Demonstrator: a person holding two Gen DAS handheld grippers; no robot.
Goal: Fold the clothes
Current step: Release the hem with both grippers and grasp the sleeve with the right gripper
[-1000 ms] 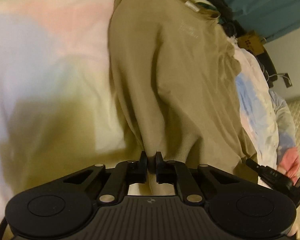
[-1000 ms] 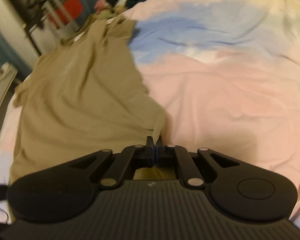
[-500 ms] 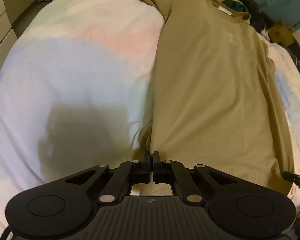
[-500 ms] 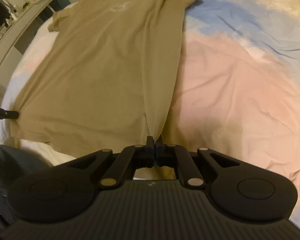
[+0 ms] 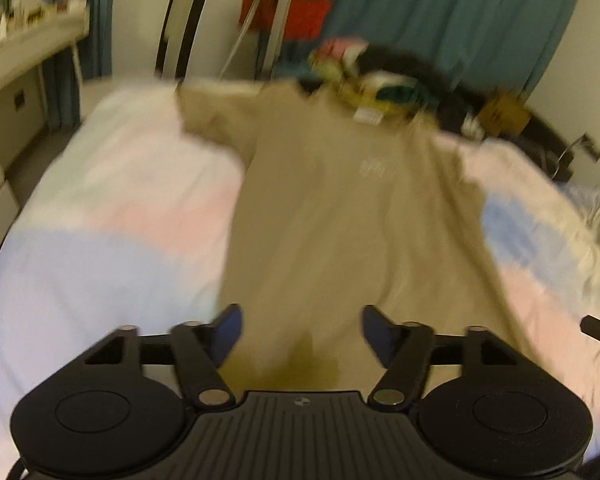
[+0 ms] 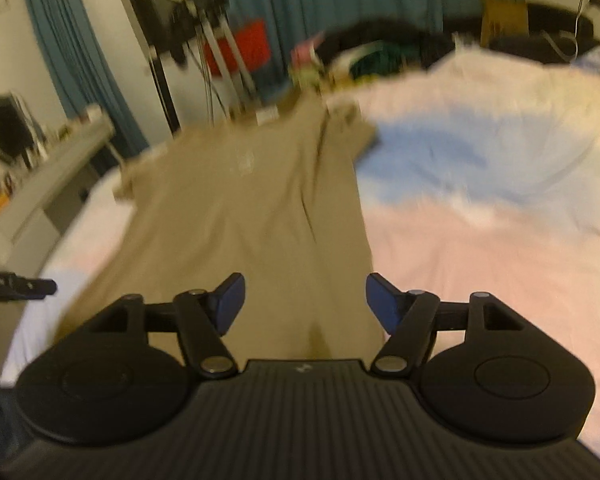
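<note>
A bedroom with teal curtains [image 5: 440, 20] behind a bed covered by a pastel pink, blue and white duvet [image 5: 100, 240]. From the left wrist view, a tan short-sleeved cotton T-shirt [image 5: 340, 208] lies spread flat and face up on the duvet, collar far, hem near, likely laid out ready for folding. The left tool [image 5: 302, 326] hangs over the hem with its jaws wide apart, gripping nothing. From the right wrist view, the same T-shirt [image 6: 240, 220] stretches away, and the right tool [image 6: 304, 300] also gapes wide and bare above the hem's right corner. No containers are visible; loose clothes [image 6: 360, 60] are heaped at the bed's far end.
</note>
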